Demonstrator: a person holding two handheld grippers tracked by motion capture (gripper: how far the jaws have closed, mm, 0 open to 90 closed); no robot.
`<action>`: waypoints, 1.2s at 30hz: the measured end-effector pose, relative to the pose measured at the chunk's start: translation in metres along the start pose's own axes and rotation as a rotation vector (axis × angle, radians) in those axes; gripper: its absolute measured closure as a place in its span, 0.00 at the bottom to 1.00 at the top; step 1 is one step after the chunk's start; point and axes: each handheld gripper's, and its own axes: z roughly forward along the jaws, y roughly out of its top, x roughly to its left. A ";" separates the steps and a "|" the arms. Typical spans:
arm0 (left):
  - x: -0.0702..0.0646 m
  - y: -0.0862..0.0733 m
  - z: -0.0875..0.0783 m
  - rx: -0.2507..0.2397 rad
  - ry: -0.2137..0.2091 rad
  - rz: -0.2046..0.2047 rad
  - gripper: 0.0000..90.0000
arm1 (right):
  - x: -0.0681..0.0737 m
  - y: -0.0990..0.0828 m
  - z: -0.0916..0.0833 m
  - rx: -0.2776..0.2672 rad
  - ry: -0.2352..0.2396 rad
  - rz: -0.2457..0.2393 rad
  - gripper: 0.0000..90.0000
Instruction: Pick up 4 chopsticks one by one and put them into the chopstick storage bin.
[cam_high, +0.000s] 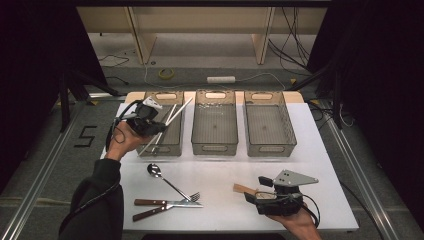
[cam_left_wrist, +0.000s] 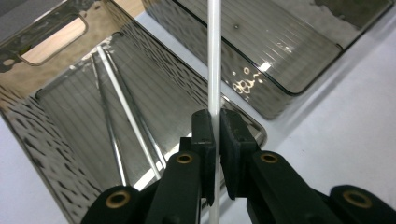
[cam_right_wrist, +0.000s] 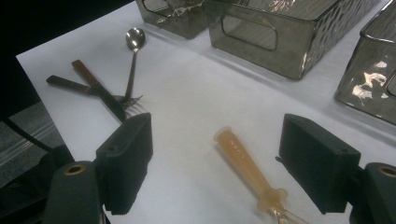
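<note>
White table (cam_high: 220, 165) surface carries 3 smoked-plastic bins in a row at its far edge. My left tool (cam_left_wrist: 215, 128) is clamped tight on 1 white chopstick (cam_left_wrist: 214, 56), holding it over the left bin (cam_high: 176, 145), where 2 more chopsticks (cam_left_wrist: 122, 105) lie on the floor. My right tool (cam_right_wrist: 215, 154) stands wide open, gripping nothing, its jaws either side of an amber handle (cam_right_wrist: 243, 161) lying flat on the table. Spoon (cam_high: 155, 170), fork (cam_high: 192, 196) and knife (cam_high: 165, 203) lie near the front edge.
</note>
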 end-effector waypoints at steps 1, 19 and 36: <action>0.002 0.002 0.000 -0.004 0.006 -0.005 0.94 | 0.000 0.000 0.000 0.000 0.001 0.000 0.30; 0.036 0.016 0.020 -0.015 0.112 -0.080 0.94 | 0.000 -0.001 0.001 0.002 0.006 0.000 0.30; 0.047 0.001 0.041 -0.051 0.154 -0.151 0.93 | 0.000 -0.001 0.001 0.001 0.008 -0.001 0.30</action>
